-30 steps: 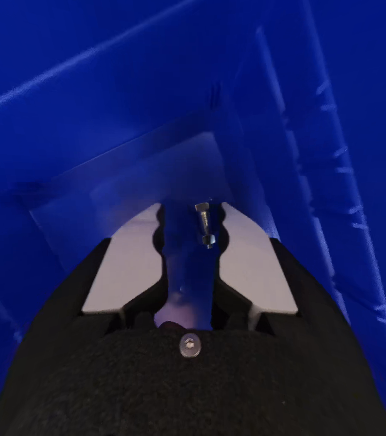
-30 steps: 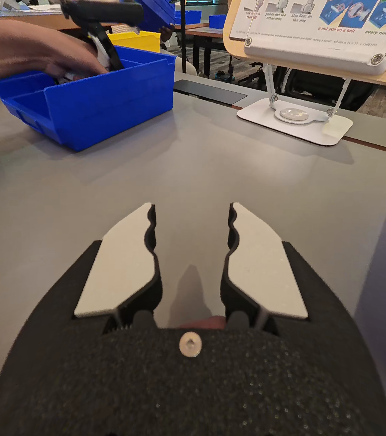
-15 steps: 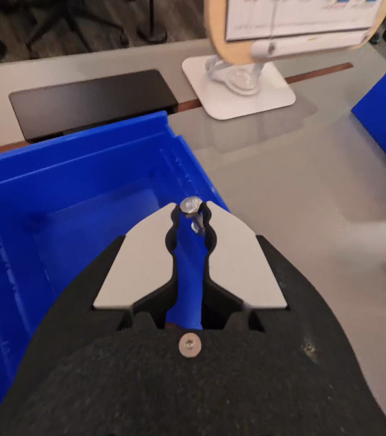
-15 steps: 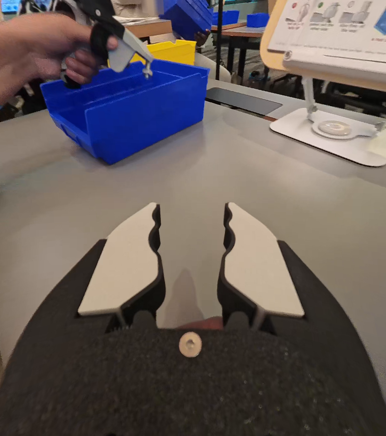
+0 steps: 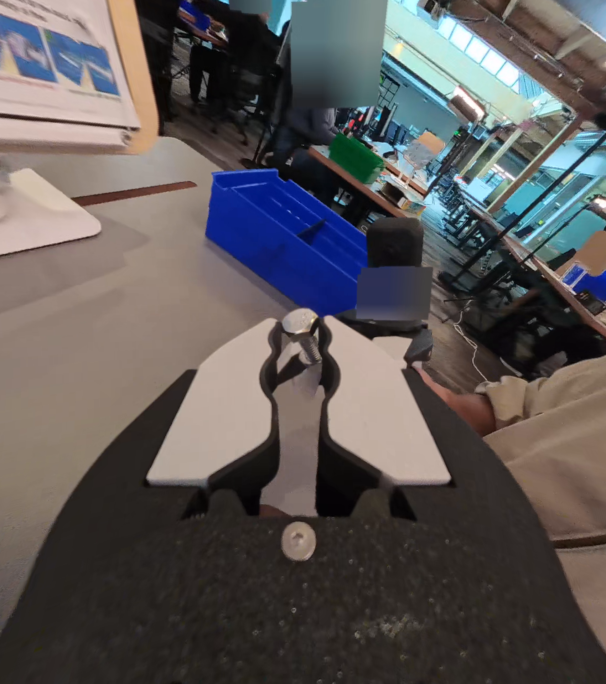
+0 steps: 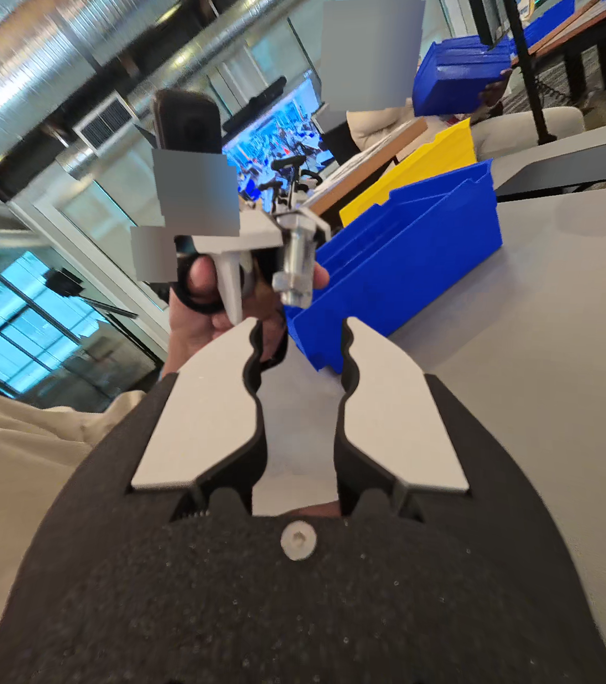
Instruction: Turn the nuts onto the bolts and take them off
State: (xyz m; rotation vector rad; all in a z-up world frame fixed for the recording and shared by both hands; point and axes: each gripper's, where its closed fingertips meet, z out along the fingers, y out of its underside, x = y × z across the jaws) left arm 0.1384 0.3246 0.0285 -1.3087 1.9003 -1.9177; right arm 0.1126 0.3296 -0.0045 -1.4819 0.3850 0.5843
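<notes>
My left gripper (image 5: 299, 327) is shut on the hex head of a silver bolt (image 5: 303, 335), held in the air above the grey table. In the right wrist view the same bolt (image 6: 297, 259) hangs shank down from the left gripper (image 6: 299, 221), with a nut (image 6: 288, 283) threaded near its lower end. My right gripper (image 6: 301, 325) is open and empty, just below and in front of the bolt's tip. The right gripper also shows in the left wrist view (image 5: 394, 333), close behind the bolt.
A blue bin (image 5: 283, 251) stands on the grey table (image 5: 72, 333) to the right. Another blue bin (image 6: 423, 255) stands to the left, a yellow bin (image 6: 419, 166) behind it. A white stand with an instruction sheet (image 5: 16, 207) is at the back. A person's beige sleeve (image 5: 571, 425) is near. The left gripper's tips are roughly 4 centimetres from the right gripper's.
My left gripper closed on the bolt in the left blue bin, lifted it out and swung it right towards my right gripper. My right gripper turned left to face it, still open.
</notes>
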